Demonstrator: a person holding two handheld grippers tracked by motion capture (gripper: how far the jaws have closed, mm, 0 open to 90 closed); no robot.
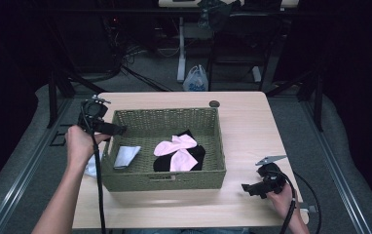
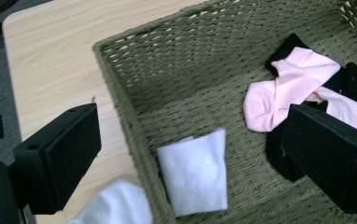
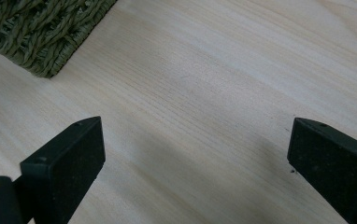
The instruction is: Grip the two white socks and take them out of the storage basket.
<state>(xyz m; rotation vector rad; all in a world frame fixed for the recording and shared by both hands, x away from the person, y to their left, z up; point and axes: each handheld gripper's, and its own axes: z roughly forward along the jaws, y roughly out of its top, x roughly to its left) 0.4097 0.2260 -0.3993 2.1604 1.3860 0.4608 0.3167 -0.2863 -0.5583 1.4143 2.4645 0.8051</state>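
A green woven basket (image 1: 164,179) stands in the middle of the light wooden table (image 1: 242,122). Inside lie pink socks (image 1: 176,146) on black socks (image 1: 199,154), and a folded white sock (image 1: 125,156) at the left end. A second white sock (image 1: 90,167) rests on the table just outside the basket's left wall. My left gripper (image 1: 112,129) hovers over the left rim (image 2: 120,93), open and empty, with the inner white sock (image 2: 195,172) below its jaws. My right gripper (image 1: 252,189) is low over the table at the front right, open and empty.
The basket's front right corner (image 3: 41,32) lies just ahead of the right gripper, with bare wood (image 3: 214,70) between its jaws. A small round hole (image 1: 214,104) sits at the table's far edge. Beyond the table are a white bag (image 1: 195,79) and desk legs.
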